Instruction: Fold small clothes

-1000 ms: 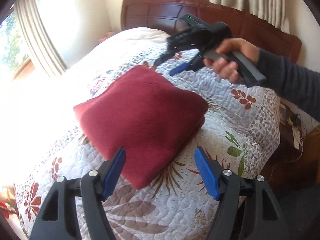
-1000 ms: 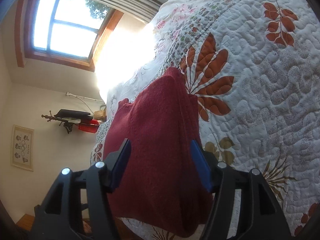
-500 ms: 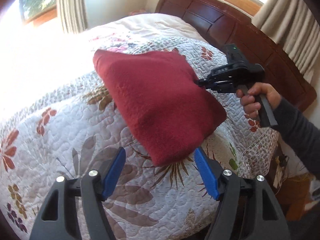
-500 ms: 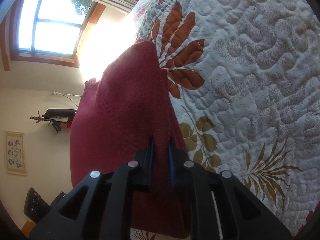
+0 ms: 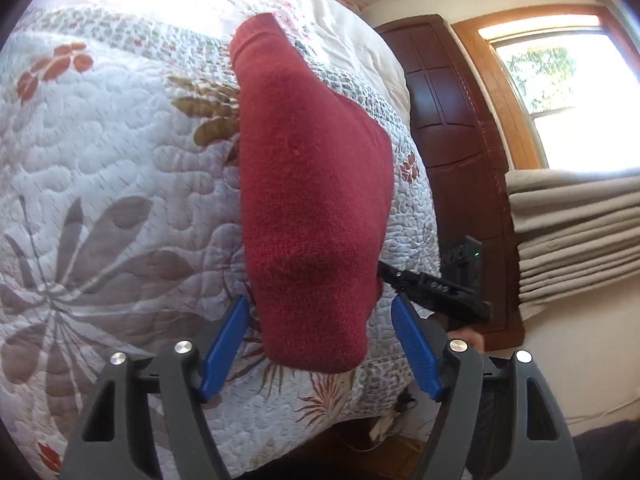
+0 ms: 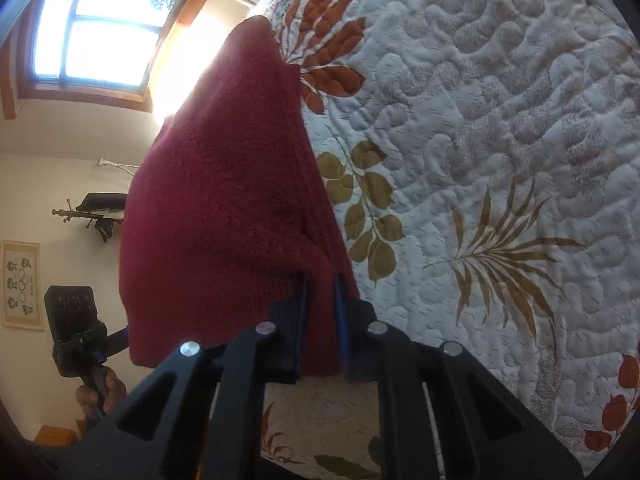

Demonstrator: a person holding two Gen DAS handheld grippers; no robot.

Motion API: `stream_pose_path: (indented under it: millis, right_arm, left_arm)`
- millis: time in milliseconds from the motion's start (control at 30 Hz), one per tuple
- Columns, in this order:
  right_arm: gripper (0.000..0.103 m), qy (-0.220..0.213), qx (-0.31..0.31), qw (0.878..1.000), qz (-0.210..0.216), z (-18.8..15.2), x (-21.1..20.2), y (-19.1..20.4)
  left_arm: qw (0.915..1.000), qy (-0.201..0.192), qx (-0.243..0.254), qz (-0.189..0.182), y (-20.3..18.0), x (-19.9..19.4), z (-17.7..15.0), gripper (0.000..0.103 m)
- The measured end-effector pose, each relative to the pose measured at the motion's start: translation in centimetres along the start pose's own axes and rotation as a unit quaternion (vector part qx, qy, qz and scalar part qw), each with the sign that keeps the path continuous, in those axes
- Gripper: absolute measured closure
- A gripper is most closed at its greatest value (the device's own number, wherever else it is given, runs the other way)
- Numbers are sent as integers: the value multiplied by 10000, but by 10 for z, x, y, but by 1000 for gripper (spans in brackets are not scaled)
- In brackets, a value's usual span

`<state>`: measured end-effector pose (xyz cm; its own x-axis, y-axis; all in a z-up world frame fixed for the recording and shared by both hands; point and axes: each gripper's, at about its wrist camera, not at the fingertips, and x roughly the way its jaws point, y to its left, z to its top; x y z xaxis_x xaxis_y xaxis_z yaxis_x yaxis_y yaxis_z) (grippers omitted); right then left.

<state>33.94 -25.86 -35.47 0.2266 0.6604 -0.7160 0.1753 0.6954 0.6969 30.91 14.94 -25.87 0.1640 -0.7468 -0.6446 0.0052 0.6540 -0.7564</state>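
On the quilt [image 5: 100, 152] lay the folded red cloth [image 5: 316, 200], its near end reaching the bed's edge. The left gripper [image 5: 320, 348] hung there with its blue pads [image 5: 224, 348] spread wide to either side of that end, holding nothing. Further right, the right gripper [image 6: 320, 320] had its pads pinched together on a corner of the cloth [image 6: 224, 200], layers bunched between them.

The step in hand looked to be lifting or turning the folded piece to finish or reposition it. To do it well, the left gripper would want to close on the free near corner through all the layers, and both would then move together, level, so that the fold does not slip open or sag.

The left view showed the cloth's whole outline on the bed, the headboard [image 5: 448, 128] and the right gripper [image 5: 432, 288] reaching in from the side, but not how its pads met the cloth. The right view showed that grip close up and the stacked edges of the fold; it also caught the left gripper [image 6: 74, 332] from outside in a hand [image 6: 100, 396], its pads hidden behind the cloth
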Motion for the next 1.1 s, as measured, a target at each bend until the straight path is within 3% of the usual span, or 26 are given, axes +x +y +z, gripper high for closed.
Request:
stream_pose_path:
  millis: [133,267,300,333,400,467,567,767,900,1033,1100]
  right_arm:
    - [90,100,-118,9998,91,-4,-7,5]
    - [68,45,-27,9993,378,3,-33,1]
    - [54,-19,31,9985,551,9,-40,-1]
    - [32,-89,84,9972,738,16,-47,-4]
    - [9,-161,164,9929,1166,33,-53,-10]
    - [8,49,212,9849,1716,54,-44,-17]
    - [8,381,117,9798,1960,86,-19,-16]
    - [8,898,-268,9713,2184,125,33,12]
    - [7,1098,-442,9714,2058,129,54,33]
    - [5,1081,-567,9748,1868,134,53,47]
    - [6,1017,-806,9688,2112,135,43,64]
  left_arm:
    - [9966,-82,-680,-467,21,3,5,27]
    - [9966,-12,-656,-507,27,11,10,26]
    - [9961,13,-692,-545,30,14,10,26]
    - [9954,30,-755,-593,33,16,11,26]
    - [9928,68,-874,-819,40,19,11,26]
    - [9903,69,-910,-1043,47,22,8,24]
    - [9858,139,-1109,-1251,60,29,3,24]
    - [9880,128,-991,-1181,60,36,1,24]
    - [9889,196,-990,-1090,59,46,7,23]
    - [9880,273,-1068,-1081,56,50,11,21]
    - [9880,360,-944,-1166,42,52,13,22]
